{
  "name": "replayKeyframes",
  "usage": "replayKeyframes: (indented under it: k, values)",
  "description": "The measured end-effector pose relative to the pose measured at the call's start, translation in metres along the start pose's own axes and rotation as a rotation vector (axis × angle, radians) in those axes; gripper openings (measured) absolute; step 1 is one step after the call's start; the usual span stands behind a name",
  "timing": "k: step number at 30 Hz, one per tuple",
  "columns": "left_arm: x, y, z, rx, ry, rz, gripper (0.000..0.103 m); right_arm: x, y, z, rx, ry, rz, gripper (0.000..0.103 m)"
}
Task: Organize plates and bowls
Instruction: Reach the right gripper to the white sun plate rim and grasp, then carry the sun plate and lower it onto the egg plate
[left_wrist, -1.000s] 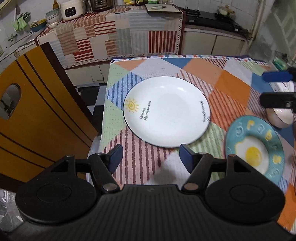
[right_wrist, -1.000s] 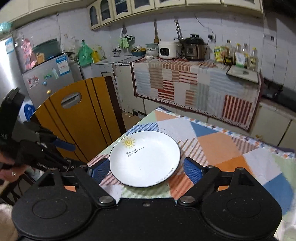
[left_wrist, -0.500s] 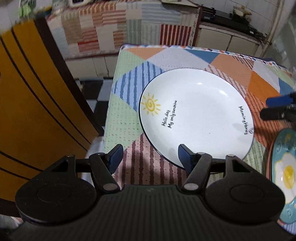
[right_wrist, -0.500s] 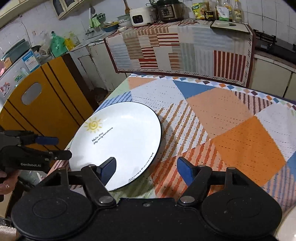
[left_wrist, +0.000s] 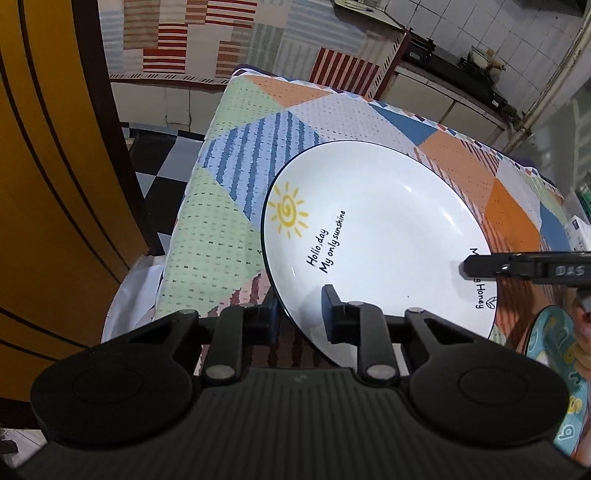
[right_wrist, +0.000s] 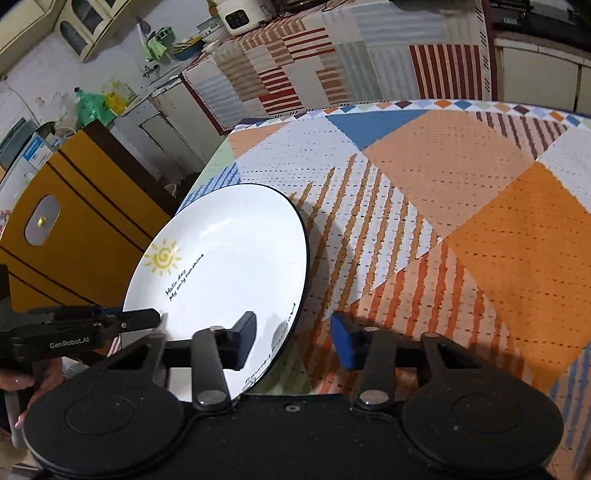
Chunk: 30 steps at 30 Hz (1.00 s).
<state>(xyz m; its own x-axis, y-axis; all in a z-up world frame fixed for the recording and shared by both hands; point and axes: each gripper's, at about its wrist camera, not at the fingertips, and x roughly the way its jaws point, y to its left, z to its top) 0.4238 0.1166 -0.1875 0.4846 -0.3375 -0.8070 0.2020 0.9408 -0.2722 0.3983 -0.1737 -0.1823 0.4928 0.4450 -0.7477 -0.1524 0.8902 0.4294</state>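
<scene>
A large white plate (left_wrist: 373, 236) with a yellow sun and black lettering lies on the patchwork tablecloth near the table's left corner. My left gripper (left_wrist: 299, 314) is shut on the plate's near rim, one finger over it and one under. The plate also shows in the right wrist view (right_wrist: 229, 273). My right gripper (right_wrist: 293, 341) straddles the plate's opposite rim with its jaws still apart; its left finger is over the plate, its right finger over the cloth. A teal plate with a fried-egg picture (left_wrist: 554, 373) lies at the right edge.
An orange-yellow chair back (left_wrist: 48, 177) stands close to the table's left side. The patchwork tablecloth (right_wrist: 461, 206) stretches away to the right. A counter with a striped cloth (right_wrist: 332, 62) and kitchen appliances runs along the far wall.
Both grippers moved in onto the white plate. My left gripper closed on its near rim. My right gripper narrowed around the opposite rim.
</scene>
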Motion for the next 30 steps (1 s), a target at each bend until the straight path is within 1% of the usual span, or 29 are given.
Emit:
replayKeyframes:
  k: [1,2,3,4,6,7,9,11,14,17,22,25,30]
  values:
    - [0.0,0.0,-0.001,0.001,-0.003,0.002,0.022,0.003,0.0,-0.001,-0.006,0.002,-0.005,0.029]
    - [0.0,-0.001,-0.001,0.001,-0.004,0.005,0.022,0.005,0.001,-0.001,-0.018,-0.003,-0.01,0.025]
    - [0.0,-0.002,0.0,0.002,0.0,0.01,0.022,0.007,0.002,-0.002,-0.028,-0.006,0.0,0.019]
    - [0.0,-0.004,0.001,0.006,0.007,0.017,0.022,0.01,0.004,-0.001,-0.033,-0.001,0.016,0.019]
    - [-0.001,-0.009,0.003,0.023,0.03,0.033,0.022,0.011,0.01,-0.001,-0.054,-0.008,-0.004,0.02]
    - [-0.005,-0.012,0.003,0.041,0.029,0.042,0.023,0.01,0.013,-0.002,-0.078,-0.012,-0.014,0.02]
    - [-0.017,-0.026,-0.001,0.108,-0.004,0.068,0.025,0.005,0.013,-0.003,-0.089,-0.02,-0.012,0.02]
    - [-0.029,-0.034,-0.004,0.133,-0.015,0.072,0.025,-0.004,0.012,-0.005,-0.095,-0.03,0.008,0.02]
    - [-0.048,-0.048,-0.008,0.154,-0.029,0.062,0.025,-0.023,0.013,-0.01,-0.127,-0.038,0.019,0.021]
    - [-0.07,-0.066,-0.015,0.203,-0.066,0.057,0.025,-0.048,0.013,-0.019,-0.145,-0.07,0.036,0.021]
    - [-0.104,-0.099,-0.023,0.237,-0.086,0.035,0.025,-0.099,0.015,-0.037,-0.157,-0.132,0.028,0.021]
    - [-0.115,-0.117,-0.031,0.253,-0.073,0.013,0.025,-0.124,0.014,-0.048,-0.168,-0.146,0.021,0.021]
    - [-0.123,-0.142,-0.047,0.271,-0.042,-0.028,0.025,-0.158,0.009,-0.071,-0.172,-0.155,-0.012,0.022]
